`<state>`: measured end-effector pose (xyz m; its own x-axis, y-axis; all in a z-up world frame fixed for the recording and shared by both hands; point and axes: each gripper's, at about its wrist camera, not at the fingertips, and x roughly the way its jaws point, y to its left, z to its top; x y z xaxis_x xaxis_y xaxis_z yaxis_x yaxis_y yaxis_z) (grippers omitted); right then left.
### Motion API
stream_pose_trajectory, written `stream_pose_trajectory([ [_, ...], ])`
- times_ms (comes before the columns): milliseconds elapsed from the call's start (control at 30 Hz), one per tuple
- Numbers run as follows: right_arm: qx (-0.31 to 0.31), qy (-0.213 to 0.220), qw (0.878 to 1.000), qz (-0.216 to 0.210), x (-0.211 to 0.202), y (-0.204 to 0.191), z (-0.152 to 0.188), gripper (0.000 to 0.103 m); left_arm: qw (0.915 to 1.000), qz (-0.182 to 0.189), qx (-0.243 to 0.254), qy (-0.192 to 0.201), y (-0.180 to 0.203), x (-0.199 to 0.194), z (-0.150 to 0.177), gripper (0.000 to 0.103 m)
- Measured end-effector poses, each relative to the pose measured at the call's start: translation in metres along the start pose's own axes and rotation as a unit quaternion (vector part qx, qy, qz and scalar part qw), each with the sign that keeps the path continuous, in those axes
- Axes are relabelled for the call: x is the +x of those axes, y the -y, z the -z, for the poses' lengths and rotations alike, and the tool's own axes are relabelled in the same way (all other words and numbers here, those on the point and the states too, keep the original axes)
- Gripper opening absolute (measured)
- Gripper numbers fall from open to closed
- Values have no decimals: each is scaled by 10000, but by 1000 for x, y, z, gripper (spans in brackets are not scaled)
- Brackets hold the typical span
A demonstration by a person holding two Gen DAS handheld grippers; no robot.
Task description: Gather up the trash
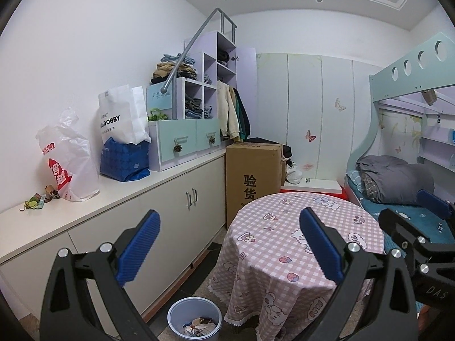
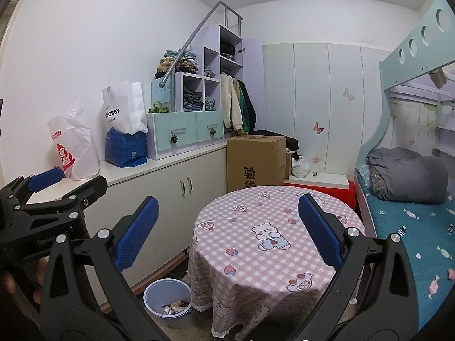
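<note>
Blue-padded left hand-held gripper [image 1: 229,245] raised, gaping

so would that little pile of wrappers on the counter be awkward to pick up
Probably. The wrappers look thin and crumpled, so likely floppy and very light. They lie as loose separate scraps, so a pinch may lift only some. A push would likely scatter them.
</note>
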<state>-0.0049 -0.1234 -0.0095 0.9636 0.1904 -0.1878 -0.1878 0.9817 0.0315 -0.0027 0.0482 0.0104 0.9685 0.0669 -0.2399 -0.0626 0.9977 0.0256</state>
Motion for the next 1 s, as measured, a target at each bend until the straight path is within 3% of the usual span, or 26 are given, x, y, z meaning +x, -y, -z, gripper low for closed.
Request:
stream_pose_trajectory([
  [1000,-1,-115,9999,-6,2,0,4,97,9999,90,135,4,1,-1,4,96],
])
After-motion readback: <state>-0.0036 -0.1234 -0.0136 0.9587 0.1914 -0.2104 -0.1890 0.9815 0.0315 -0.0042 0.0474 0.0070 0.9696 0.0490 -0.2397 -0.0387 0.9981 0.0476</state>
